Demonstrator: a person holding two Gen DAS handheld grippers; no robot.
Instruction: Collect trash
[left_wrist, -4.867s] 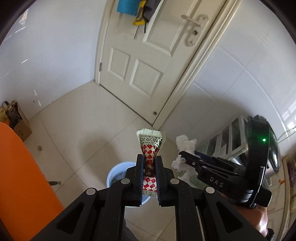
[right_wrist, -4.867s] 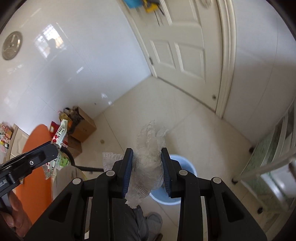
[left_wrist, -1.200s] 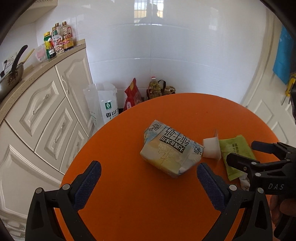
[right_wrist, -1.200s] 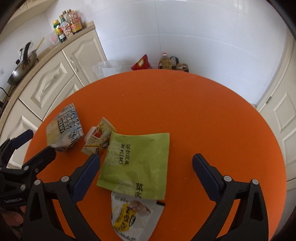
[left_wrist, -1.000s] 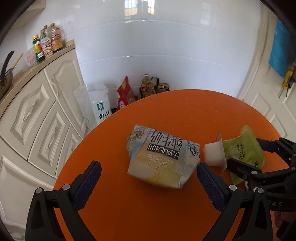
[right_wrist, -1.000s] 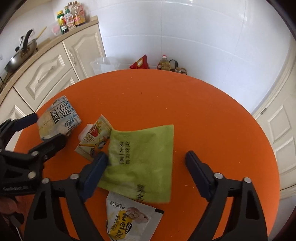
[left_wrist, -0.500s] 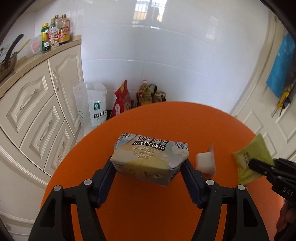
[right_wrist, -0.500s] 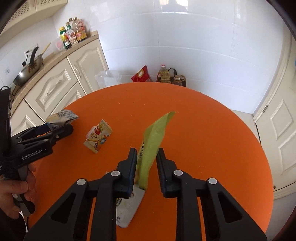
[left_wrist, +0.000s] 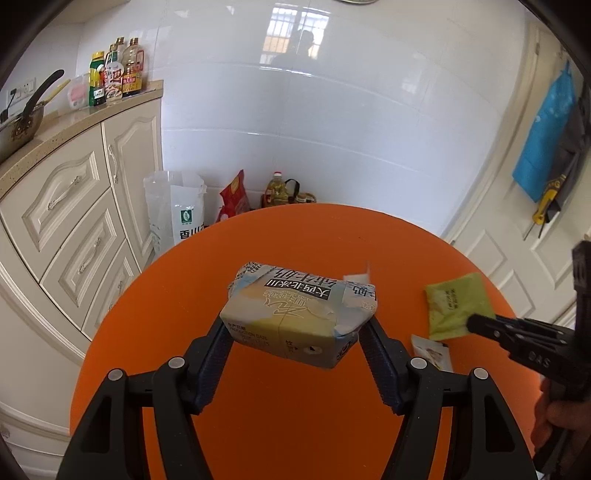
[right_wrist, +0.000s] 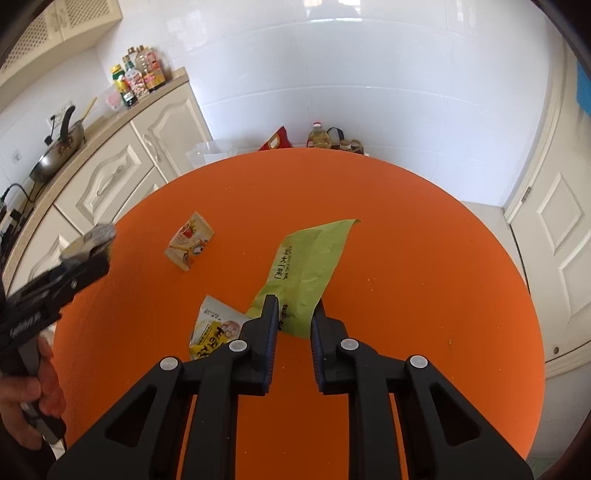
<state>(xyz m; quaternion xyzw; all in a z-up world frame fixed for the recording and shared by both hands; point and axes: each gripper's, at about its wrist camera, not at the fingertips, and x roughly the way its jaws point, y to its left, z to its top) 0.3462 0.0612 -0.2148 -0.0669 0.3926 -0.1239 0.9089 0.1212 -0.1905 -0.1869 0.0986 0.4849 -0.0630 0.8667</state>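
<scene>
The left gripper (left_wrist: 295, 332) clamped a crushed milk carton (left_wrist: 299, 314) above the orange bench (left_wrist: 295, 229); its soft walls could buckle and slip. The right gripper (right_wrist: 293, 317) pinched the green wrapper (right_wrist: 306, 266) by one corner only, so it might tear free. Farther out, two snack packets (right_wrist: 188, 242) lay uncollected.

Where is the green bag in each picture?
Left wrist view: the green bag is at the right, pinched by the right tool.
Right wrist view: the green bag is in the middle, clamped between that tool's fingers.
Shared landmark: the orange table.
</scene>
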